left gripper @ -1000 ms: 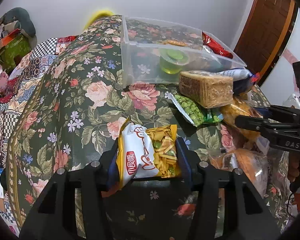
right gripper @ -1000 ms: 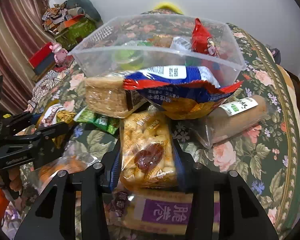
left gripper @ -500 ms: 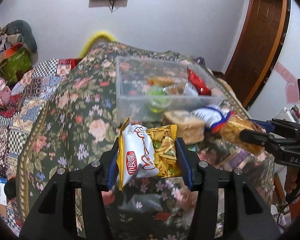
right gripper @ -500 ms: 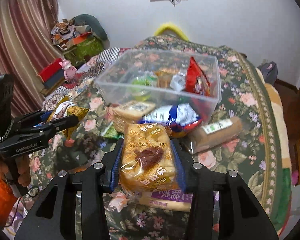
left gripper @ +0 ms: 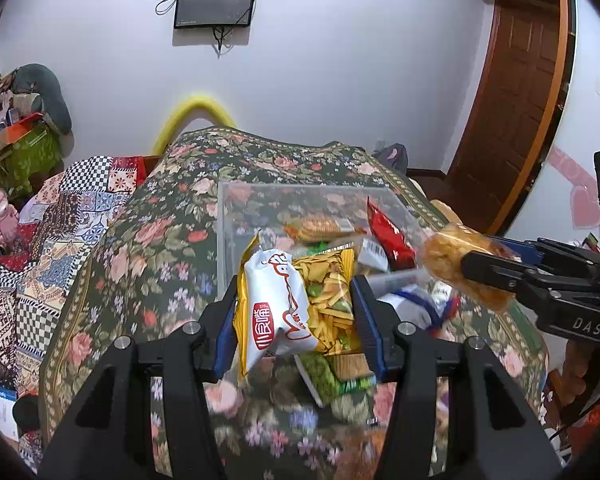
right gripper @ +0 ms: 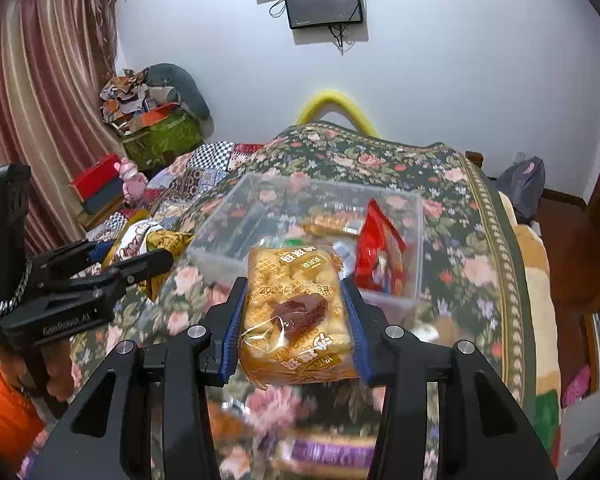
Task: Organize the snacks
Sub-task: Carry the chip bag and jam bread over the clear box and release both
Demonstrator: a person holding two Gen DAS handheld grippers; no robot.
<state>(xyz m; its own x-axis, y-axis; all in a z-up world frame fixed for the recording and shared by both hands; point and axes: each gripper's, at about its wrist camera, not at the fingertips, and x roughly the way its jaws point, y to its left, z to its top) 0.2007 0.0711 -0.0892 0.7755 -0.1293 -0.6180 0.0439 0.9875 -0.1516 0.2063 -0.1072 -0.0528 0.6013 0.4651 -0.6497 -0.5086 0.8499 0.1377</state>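
Nearest each lens, both grippers hold packets aloft above the floral table — left gripper clamped on a white-and-yellow snack bag, right gripper on a golden pastry packet. Beyond sits the clear plastic bin — a red packet leaning inside.

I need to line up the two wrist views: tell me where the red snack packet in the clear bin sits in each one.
Left wrist: the red snack packet stands right of centre, against the clear bin's right side.
Right wrist: the packet is right of centre, above the right fingertip.
Shared landmark: the wall-mounted screen, top centre in both.
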